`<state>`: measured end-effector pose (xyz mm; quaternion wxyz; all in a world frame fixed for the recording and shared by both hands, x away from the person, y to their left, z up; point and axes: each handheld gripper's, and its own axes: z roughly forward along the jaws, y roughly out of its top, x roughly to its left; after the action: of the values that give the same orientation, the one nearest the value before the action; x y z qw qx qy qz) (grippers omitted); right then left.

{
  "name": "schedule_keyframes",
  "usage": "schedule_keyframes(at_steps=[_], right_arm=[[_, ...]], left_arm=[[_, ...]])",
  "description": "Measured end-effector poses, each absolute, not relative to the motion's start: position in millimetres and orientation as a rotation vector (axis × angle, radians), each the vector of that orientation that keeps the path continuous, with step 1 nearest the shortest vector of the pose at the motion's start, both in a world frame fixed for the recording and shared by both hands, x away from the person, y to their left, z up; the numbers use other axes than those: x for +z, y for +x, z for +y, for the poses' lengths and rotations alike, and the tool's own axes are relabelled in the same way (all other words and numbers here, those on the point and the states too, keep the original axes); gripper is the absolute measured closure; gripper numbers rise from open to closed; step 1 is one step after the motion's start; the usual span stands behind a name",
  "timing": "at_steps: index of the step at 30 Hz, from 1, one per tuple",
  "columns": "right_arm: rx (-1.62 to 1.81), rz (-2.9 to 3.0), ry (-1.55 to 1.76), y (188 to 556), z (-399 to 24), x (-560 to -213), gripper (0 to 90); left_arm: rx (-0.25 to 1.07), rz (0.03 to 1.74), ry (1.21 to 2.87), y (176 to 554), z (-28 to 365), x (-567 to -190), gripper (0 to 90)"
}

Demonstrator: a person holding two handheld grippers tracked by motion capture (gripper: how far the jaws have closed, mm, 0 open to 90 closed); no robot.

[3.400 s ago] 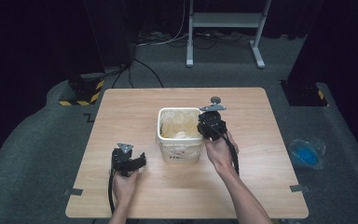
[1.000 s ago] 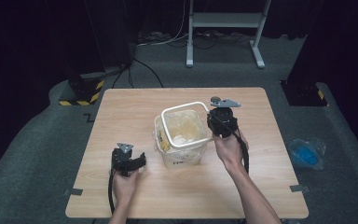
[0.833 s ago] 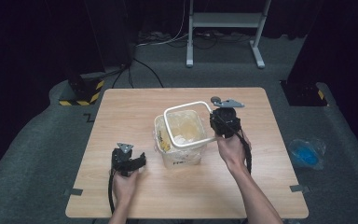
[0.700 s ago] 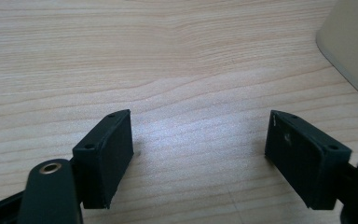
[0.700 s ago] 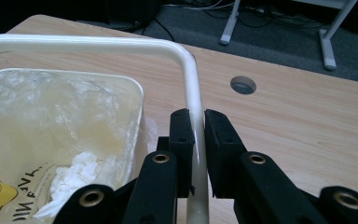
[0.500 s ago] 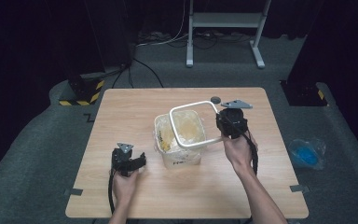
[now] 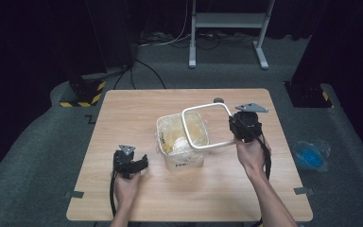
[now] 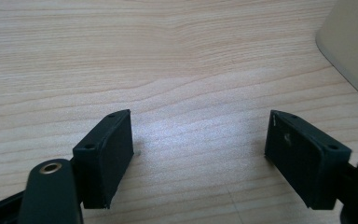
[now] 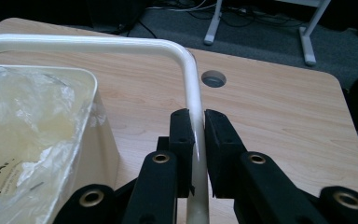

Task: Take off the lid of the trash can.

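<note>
Left gripper [image 7: 131, 163] sits low on the near-left worktop [image 7: 137, 109], hand behind it, forearm in from the near edge; jaws wide apart, nothing between, bare wood under them in the left gripper view. Right gripper [image 7: 244, 127] held above the worktop right of centre, arm reaching in from the near-right; jaws clamped on the white frame [image 9: 193, 116], a rounded-square ring raised and tilted over the lined bin [image 7: 179, 142]. Bin stands mid-worktop, clear plastic liner [image 9: 23, 112] inside. Open wood left, right and beyond the bin; cable hole [image 9: 213, 78] near the far edge. Floor past the far edge carries a stand [image 7: 227, 28].
</note>
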<state>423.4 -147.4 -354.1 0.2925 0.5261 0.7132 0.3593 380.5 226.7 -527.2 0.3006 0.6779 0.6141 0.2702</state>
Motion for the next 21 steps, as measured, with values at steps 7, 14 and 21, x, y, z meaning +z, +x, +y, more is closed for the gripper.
schedule_keyframes(at_steps=[7,14,21], right_arm=[[0.955,1.879,1.426,422,-160,-355,81.9],[0.95,1.856,1.452,419,-175,-358,81.9],[0.945,1.84,1.466,415,-187,-360,81.9]], left_arm=[[0.718,1.629,1.8,380,227,-527,23.3],[0.719,1.628,1.8,381,227,-527,23.4],[0.72,1.628,1.795,381,226,-527,23.5]])
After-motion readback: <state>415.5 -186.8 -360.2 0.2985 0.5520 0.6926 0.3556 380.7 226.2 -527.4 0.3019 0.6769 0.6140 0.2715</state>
